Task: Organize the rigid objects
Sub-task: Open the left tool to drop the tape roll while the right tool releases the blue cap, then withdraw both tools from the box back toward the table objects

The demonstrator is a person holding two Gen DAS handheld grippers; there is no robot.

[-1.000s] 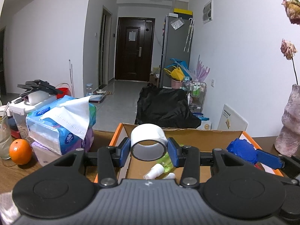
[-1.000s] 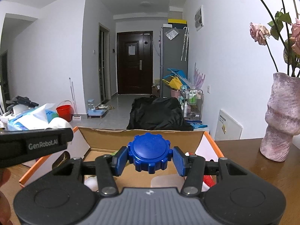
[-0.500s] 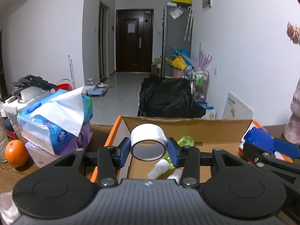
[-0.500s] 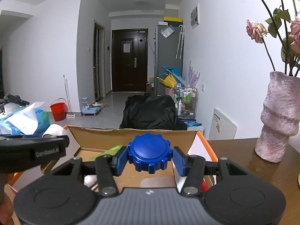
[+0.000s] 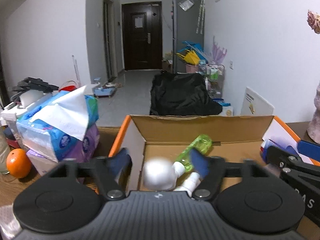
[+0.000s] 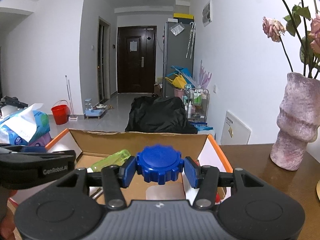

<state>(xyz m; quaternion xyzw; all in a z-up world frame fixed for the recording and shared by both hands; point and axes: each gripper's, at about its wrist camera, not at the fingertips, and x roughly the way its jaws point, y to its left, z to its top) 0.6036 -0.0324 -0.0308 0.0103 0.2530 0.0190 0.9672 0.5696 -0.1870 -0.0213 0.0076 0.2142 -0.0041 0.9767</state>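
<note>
My left gripper [image 5: 159, 163] has just been opening: its jaws stand wide over the cardboard box [image 5: 200, 128], and the white tape roll [image 5: 159, 173], blurred, sits loose between them, dropping free beside the green bottle [image 5: 197, 147] lying in the box. My right gripper [image 6: 160, 170] is clenched on the blue ribbed cap [image 6: 160, 165], held above the box interior, though its right pad seems barely in contact. I judge the cap to be light, rigid plastic; its notched rim gives the pads purchase, so pinching across the widest part suits it. The tape roll looks stiff and light too, but round, so it may roll once it lands.
</note>
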